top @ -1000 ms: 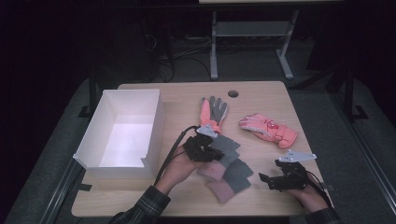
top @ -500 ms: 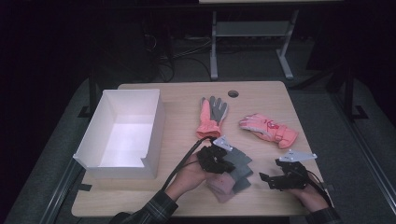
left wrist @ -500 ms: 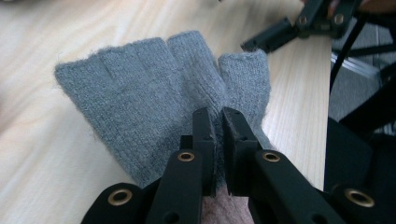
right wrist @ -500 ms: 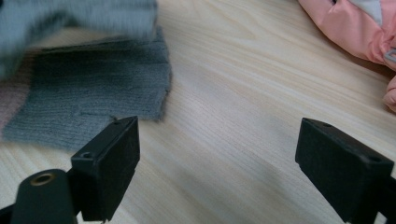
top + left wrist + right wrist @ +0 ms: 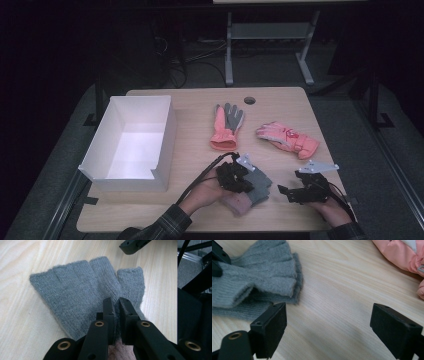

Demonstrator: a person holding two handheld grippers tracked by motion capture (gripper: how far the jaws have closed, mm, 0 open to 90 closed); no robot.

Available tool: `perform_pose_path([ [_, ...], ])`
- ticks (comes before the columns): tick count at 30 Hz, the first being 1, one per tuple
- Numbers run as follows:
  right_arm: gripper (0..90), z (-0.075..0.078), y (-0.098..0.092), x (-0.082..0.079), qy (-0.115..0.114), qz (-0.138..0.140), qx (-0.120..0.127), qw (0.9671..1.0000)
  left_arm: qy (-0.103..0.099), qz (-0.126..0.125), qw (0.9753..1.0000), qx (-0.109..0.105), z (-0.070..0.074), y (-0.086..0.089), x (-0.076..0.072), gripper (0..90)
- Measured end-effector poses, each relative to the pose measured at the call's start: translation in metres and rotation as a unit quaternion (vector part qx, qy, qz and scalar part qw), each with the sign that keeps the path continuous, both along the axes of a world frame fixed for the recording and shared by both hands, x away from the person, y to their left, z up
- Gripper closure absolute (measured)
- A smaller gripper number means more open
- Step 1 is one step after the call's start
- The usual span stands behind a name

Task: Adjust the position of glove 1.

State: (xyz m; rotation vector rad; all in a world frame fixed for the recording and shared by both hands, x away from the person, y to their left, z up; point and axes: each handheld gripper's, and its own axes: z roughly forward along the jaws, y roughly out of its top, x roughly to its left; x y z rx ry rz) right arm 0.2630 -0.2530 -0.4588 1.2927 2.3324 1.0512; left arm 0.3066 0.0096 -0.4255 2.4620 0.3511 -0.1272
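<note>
A box (image 5: pixel 129 142) is set at the table's (image 5: pixel 190 107) left. Two gloves (image 5: pixel 226 125) (image 5: pixel 287 138) are laid side by side behind a knit glove (image 5: pixel 256 186), which is placed between the left tongs (image 5: pixel 239 178) and right tongs (image 5: pixel 290 192).

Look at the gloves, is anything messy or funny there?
A little. The grey knitted gloves lie heaped one over another, not flat, and the left tool is pinching a fold of the top one. The two pink gloves lie flat and apart.

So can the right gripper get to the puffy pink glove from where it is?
Probably yes. The right gripper is open, and only bare table lies between it and the puffy pink glove farther back. The grey knit glove sits off to its side, not in the way.
</note>
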Motion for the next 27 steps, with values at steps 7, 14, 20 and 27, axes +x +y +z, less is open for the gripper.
perform_pose_path([
  [7, 13.5, 0.0, 0.0, 0.0, -0.002, 0.0, -0.001, 1.0, 0.016, 0.001, 0.9999, -0.004, -0.008, -0.001, 0.003, 75.6],
  [14, 13.5, 0.001, -0.001, 0.0, -0.002, 0.002, 0.001, 1.0, 0.007, 0.015, 0.9999, -0.003, -0.002, 0.006, 0.001, 43.7],
  [20, 13.5, 0.001, -0.001, 0.001, -0.002, 0.0, 0.002, 1.0, 0.011, 0.051, 0.9985, -0.012, -0.004, 0.013, 0.002, 25.8],
  [27, 13.5, 0.001, -0.002, 0.002, -0.003, -0.001, 0.001, 1.0, 0.009, 0.078, 0.9968, 0.013, -0.012, 0.009, 0.002, 13.2],
])
